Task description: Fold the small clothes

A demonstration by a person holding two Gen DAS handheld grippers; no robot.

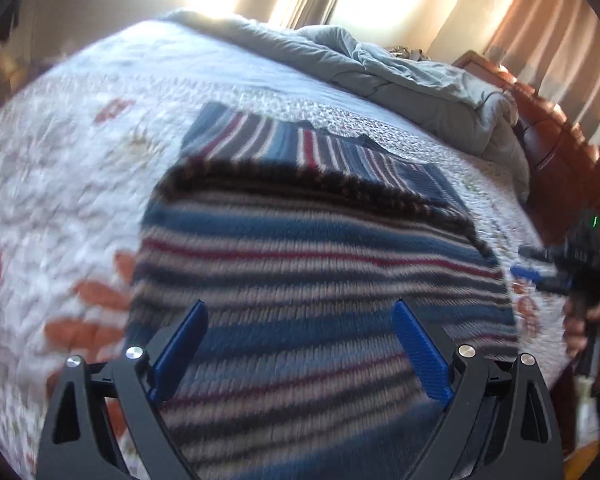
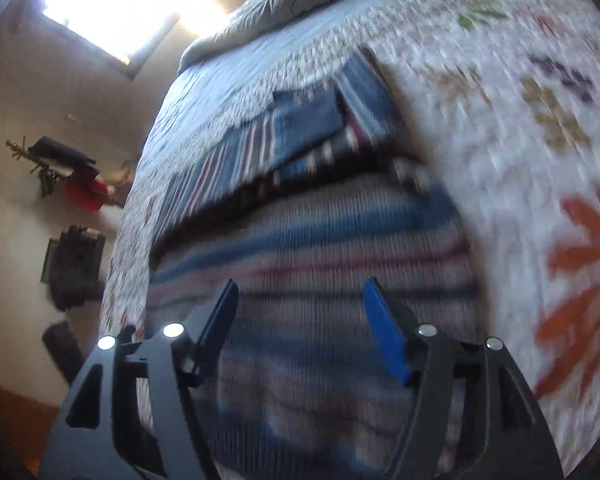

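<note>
A striped knit sweater [image 1: 312, 264] in blue, red, grey and white lies on the floral quilt [image 1: 60, 184], its near part folded over the far part; a dark ribbed hem runs across the middle. My left gripper [image 1: 300, 312] is open and empty, just above the sweater's near part. In the right wrist view the same sweater [image 2: 312, 248] fills the centre, and my right gripper [image 2: 302, 292] is open and empty above it. The right gripper also shows in the left wrist view [image 1: 548, 268] at the sweater's right edge, held by a hand. Both views are motion-blurred.
A rumpled grey duvet [image 1: 400, 76] lies along the far side of the bed. A wooden headboard [image 1: 560, 148] stands at right. The bed's left edge drops to the floor, with a coat rack [image 2: 64, 168] by the wall.
</note>
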